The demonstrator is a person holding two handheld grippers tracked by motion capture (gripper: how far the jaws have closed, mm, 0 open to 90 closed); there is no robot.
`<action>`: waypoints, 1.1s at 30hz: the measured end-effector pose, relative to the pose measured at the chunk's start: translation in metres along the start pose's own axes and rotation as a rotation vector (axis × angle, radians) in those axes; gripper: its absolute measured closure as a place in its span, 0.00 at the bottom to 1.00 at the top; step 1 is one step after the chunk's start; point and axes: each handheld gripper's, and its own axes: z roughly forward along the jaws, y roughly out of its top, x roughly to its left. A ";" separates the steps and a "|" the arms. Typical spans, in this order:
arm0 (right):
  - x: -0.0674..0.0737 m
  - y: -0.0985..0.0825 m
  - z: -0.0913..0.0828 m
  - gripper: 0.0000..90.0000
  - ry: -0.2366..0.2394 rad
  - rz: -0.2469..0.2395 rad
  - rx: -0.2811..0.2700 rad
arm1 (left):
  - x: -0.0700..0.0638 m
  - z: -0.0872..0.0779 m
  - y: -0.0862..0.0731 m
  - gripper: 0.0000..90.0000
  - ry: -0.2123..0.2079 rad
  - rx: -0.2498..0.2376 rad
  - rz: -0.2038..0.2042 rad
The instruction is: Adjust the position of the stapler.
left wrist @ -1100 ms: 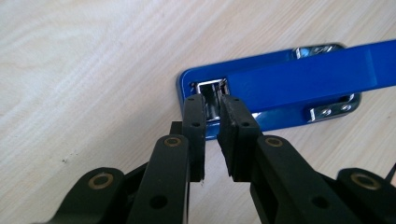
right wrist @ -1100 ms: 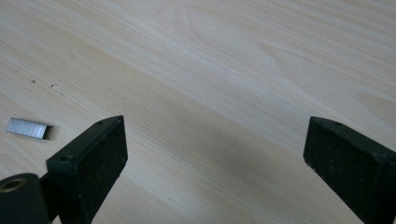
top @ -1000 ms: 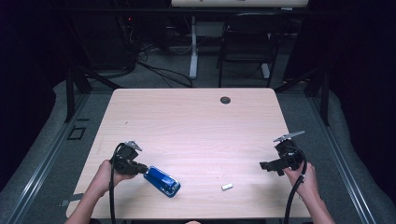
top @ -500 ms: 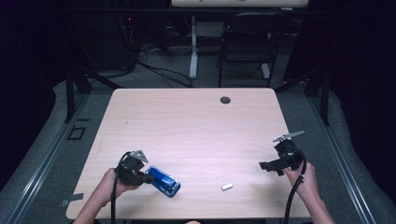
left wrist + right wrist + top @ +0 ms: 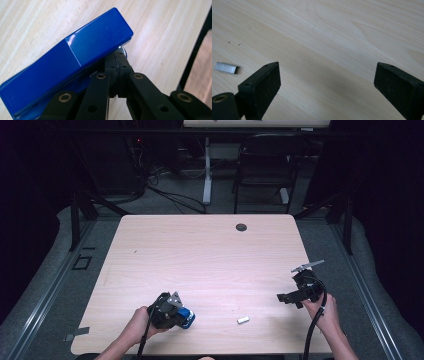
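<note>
At the near edge of a pale wooden surface [image 5: 210, 255], the left tongs [image 5: 176, 316] bear down on a blue stapler [image 5: 186, 318], their two black jaws drawn fully together against a silvery metal part at the underside of the tool. The left gripper view shows the stapler [image 5: 67, 67] lying slantwise across and just above the closed left tongs [image 5: 117, 72], its glossy lid running from the lower left to the upper right, with the jaw tips pressed to the metal part beneath its upper end. Whether the jaws pinch that metal or merely touch it cannot be told.

Well apart on the other side, the right tongs [image 5: 286, 297] hover over bare wood with jaws spread wide and nothing between them. In the right gripper view, the right tongs [image 5: 327, 82] frame only wood grain, and a small strip of staples [image 5: 226, 67] lies on the surface just beyond and outside the left-hand jaw.

From above, the staples [image 5: 243, 320] rest between the two tongs, nearer the right pair. A small dark round grommet [image 5: 241, 227] sits at the surface's far edge, well beyond both tongs.
</note>
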 end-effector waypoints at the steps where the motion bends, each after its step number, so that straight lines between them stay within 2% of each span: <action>1: 0.000 0.000 0.000 0.07 0.000 0.000 0.000 | 0.000 0.000 0.000 1.00 0.000 0.000 0.000; 3: 0.001 0.000 0.001 0.07 0.003 0.003 -0.005 | 0.000 0.004 0.006 1.00 0.023 -0.020 0.004; 6: 0.001 0.001 0.001 0.07 0.001 0.006 -0.003 | 0.002 0.007 0.010 1.00 0.021 -0.035 -0.004; 9: 0.001 0.001 0.001 0.07 -0.004 0.007 -0.003 | 0.004 0.012 0.018 1.00 0.058 -0.050 -0.015; 12: 0.001 0.000 0.001 0.07 -0.002 0.001 -0.004 | 0.006 0.016 0.026 1.00 0.041 -0.062 -0.018; 14: 0.000 0.000 0.000 0.07 -0.003 -0.008 0.008 | 0.002 0.018 0.029 1.00 0.043 -0.064 -0.007; 16: 0.000 0.000 0.000 0.07 0.002 0.000 0.002 | 0.000 0.018 0.029 1.00 0.022 -0.060 0.007; 18: 0.000 0.000 0.001 0.07 0.004 0.001 0.001 | -0.004 0.010 0.029 1.00 0.023 -0.066 0.029; 20: 0.000 -0.001 0.000 0.07 -0.003 -0.001 0.004 | -0.009 -0.003 0.026 1.00 0.005 -0.115 0.025; 22: 0.000 -0.001 -0.001 0.07 0.002 0.006 -0.001 | -0.010 -0.015 0.022 1.00 0.032 -0.143 0.032; 24: 0.000 -0.001 0.000 0.07 0.001 0.008 -0.006 | -0.004 -0.024 0.014 1.00 0.053 -0.164 -0.002; 26: 0.000 -0.001 0.000 0.07 0.000 -0.001 0.009 | 0.007 -0.032 0.006 1.00 0.096 -0.175 -0.041; 29: 0.001 -0.001 0.000 0.07 -0.004 0.000 -0.004 | 0.030 -0.044 -0.008 1.00 0.144 -0.195 -0.123; 31: 0.000 -0.001 -0.001 0.07 -0.005 -0.008 0.007 | 0.044 -0.050 -0.018 1.00 0.175 -0.192 -0.174; 33: 0.000 -0.001 0.000 0.07 0.001 0.009 -0.003 | 0.054 -0.052 -0.026 1.00 0.216 -0.172 -0.219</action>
